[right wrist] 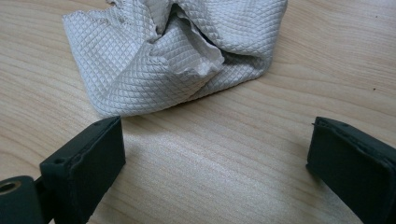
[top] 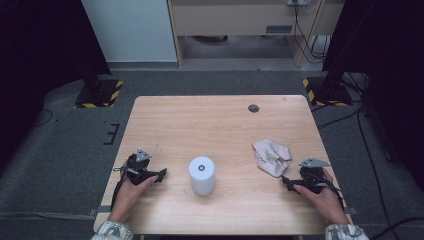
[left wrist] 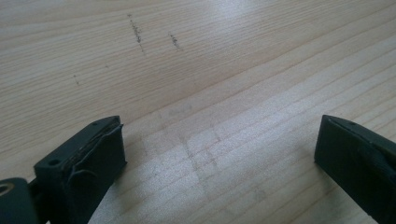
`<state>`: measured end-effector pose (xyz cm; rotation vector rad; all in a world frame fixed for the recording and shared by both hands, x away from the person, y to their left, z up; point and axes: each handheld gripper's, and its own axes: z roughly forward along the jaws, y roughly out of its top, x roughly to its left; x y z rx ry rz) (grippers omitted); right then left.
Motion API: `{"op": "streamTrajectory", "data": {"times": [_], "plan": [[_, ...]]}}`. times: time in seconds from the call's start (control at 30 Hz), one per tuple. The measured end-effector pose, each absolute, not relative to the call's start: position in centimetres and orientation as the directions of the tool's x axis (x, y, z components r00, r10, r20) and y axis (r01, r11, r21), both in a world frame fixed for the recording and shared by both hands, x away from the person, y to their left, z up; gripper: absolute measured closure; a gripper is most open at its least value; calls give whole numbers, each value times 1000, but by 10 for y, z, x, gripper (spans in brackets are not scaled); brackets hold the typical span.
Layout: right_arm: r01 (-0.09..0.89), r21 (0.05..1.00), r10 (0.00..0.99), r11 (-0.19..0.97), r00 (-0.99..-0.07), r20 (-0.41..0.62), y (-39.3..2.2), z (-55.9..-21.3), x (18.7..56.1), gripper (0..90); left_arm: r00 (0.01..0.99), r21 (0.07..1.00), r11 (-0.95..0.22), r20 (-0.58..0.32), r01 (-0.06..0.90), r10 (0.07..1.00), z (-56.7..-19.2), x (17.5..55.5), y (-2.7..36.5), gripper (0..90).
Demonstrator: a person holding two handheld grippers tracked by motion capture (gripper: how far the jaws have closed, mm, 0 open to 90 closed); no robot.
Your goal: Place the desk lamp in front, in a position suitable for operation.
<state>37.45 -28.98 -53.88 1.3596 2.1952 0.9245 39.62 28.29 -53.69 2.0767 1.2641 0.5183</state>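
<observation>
While both grippers sit low on the table (top: 215, 125), nothing gripped yet: right gripper (right wrist: 215, 154) jaws spread wide, empty, w/ crumpled quilted cloth (right wrist: 177, 51) lying just ahead of the tips, nearer the left-hand jaw in the right gripper view, not touching either. Left gripper (left wrist: 219, 154) jaws equally wide apart, empty, bare wood betw. them & a few dark scuffs (left wrist: 137, 32) further ahead. White roll (top: 202, 175) upright betw. the two grippers, well apart from both, off to the side of each pair of jaws. Likely risks if cloth is the target: closing from here catches air or only a loose fold, since cloth sits beyond the tips & off-centre; pushing fwd flat could shove it along the slick wood instead of getting under it; a thin pinch may slip out on lifting. Hard to tell: cloth's far edge cut off at top of right gripper view, underside & fold layers hidden; left gripper view gives no sight of roll; roll's material unclear from above.
</observation>
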Motion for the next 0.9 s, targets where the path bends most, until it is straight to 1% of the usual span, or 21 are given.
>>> {"op": "streamTrajectory", "data": {"times": [0.3, 0.33, 0.4, 0.6, 0.9], "plan": [[630, 711, 892, 312, -451, 8, -290, -539, 375, 44, 464, 698, -331, -1, 635, 886, -536, 395, 282, 17], [630, 711, 892, 313, -452, 8, -290, -539, 375, 44, 486, 697, -343, -9, 629, 874, -534, 394, 282, 32], [630, 711, 892, 313, -452, 8, -290, -539, 375, 44, 500, 705, -346, -13, 619, 866, -532, 393, 280, 37], [630, 711, 892, 312, -452, 8, -290, -539, 375, 44, 580, 718, -408, 8, 564, 814, -520, 382, 269, 38], [629, 712, 893, 311, -449, 7, -289, -539, 375, 43, 641, 726, -455, 26, 516, 767, -506, 362, 251, 43]]}}
